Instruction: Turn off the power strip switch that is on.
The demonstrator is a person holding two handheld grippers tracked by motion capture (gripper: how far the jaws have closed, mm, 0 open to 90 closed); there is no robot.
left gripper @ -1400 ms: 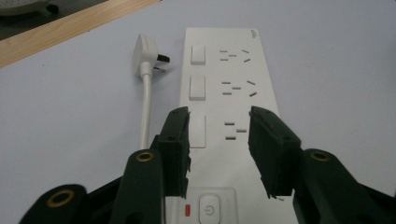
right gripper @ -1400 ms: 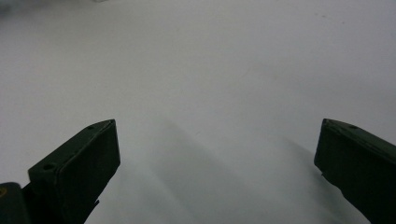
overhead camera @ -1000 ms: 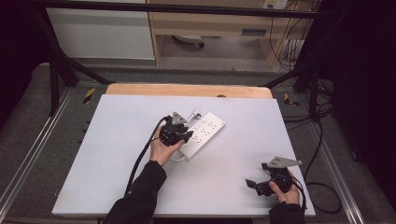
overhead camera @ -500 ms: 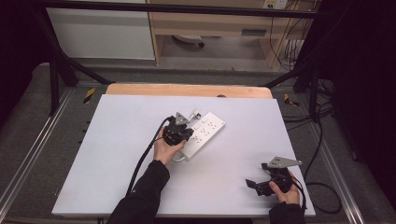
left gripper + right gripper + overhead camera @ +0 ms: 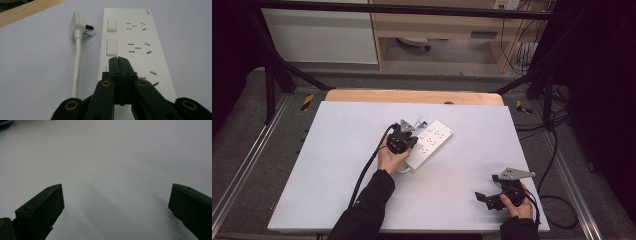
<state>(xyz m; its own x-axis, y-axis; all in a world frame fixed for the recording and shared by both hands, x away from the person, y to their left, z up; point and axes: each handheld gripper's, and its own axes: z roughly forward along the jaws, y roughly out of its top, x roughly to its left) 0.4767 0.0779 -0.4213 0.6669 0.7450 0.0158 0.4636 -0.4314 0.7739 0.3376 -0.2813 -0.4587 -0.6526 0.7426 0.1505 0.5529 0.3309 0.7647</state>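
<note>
The white table carries a white power strip lying near its middle, its plug and cable just beside the strip's switch edge. The left gripper sits over the strip with jaws clenched together on nothing, tips at the row of rocker switches. If a switch press is intended, push straight down with the closed tips, centred on one rocker. The right gripper, well apart from the strip toward the near corner, is spread wide.
</note>
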